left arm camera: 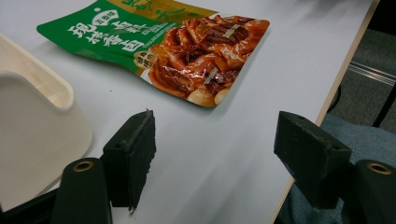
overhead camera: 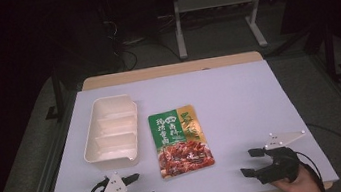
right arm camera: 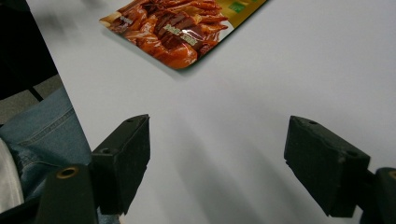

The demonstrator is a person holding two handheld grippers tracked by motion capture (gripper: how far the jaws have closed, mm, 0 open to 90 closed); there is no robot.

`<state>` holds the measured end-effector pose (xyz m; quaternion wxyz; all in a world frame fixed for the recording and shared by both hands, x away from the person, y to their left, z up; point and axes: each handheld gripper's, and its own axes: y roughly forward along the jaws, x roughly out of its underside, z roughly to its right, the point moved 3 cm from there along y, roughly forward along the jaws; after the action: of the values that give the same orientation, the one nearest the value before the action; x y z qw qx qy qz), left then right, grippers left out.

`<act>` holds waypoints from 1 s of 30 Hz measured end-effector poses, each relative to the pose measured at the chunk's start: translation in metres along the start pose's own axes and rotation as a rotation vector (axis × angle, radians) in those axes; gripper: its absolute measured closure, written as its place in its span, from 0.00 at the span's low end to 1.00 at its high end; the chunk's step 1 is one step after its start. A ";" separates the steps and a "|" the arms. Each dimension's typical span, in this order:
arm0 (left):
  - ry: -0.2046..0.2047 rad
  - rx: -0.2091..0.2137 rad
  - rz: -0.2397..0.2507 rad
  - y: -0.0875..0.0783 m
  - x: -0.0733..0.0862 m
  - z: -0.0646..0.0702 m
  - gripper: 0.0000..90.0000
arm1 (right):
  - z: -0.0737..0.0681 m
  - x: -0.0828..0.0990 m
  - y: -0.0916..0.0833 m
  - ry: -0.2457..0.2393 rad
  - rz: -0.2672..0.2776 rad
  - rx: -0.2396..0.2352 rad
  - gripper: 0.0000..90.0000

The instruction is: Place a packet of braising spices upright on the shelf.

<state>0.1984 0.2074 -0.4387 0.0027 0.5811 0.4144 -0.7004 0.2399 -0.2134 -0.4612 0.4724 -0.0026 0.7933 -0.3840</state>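
The flat green-and-gold foil food pouch printed with a picture of red braised meat [overhead camera: 181,141] lies face up near the middle of the white table top [overhead camera: 240,101], untouched by either tool. Just to its left, close but apart from it, stands the cream-coloured plastic tray with three compartments [overhead camera: 111,129], all compartments empty.

The left gripper [overhead camera: 138,188] rests at the near-left edge of the table, short of the tray's near end. Its jaws stand wide with nothing between them; in the left gripper view the pouch [left arm camera: 159,46] lies ahead and the tray wall [left arm camera: 37,135] sits close on the left. The right gripper [overhead camera: 251,161] hovers at the near-right, well apart from the pouch, jaws likewise spread wide and empty; in the right gripper view the pouch's lower corner [right arm camera: 173,28] lies ahead across bare table.

Assessment: the work appears to be at its opening step, with the approach to the pouch not yet made. The likely next move is a reach to the pouch's near edge. As it lies flat against the surface, a jaw would need to slip under an edge or corner to gain purchase.

Surroundings: a metal desk frame [overhead camera: 216,3] stands on the grey floor beyond the table. Nothing obstructs either path to the pouch; the tray is the only nearby item liable to be nudged by the left tool.
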 end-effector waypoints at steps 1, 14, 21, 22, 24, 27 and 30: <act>0.001 0.000 -0.002 0.001 0.000 0.000 0.34 | 0.001 -0.001 0.002 -0.005 -0.003 0.000 0.24; 0.024 0.007 -0.036 0.025 -0.017 0.003 0.49 | 0.006 -0.011 0.008 0.000 -0.028 -0.001 0.24; 0.030 0.001 -0.063 0.046 -0.027 0.002 0.60 | 0.011 -0.025 0.009 -0.012 -0.034 0.005 0.23; 0.025 0.005 -0.066 0.049 -0.029 0.001 0.61 | 0.012 -0.028 0.009 -0.016 -0.033 0.005 0.23; 0.019 0.002 -0.074 0.055 -0.031 -0.001 0.63 | 0.014 -0.032 0.010 -0.015 -0.030 0.003 0.23; 0.013 0.003 -0.078 0.062 -0.033 -0.003 0.66 | 0.017 -0.039 0.013 -0.027 -0.029 0.001 0.23; 0.018 -0.003 -0.097 0.069 -0.034 -0.004 0.75 | 0.020 -0.052 0.017 -0.029 -0.040 -0.006 0.23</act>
<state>0.2464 0.1483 -0.4512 -0.0343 0.5668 0.4431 -0.6937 0.2899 -0.1945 -0.4386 0.4762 -0.0254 0.7873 -0.3909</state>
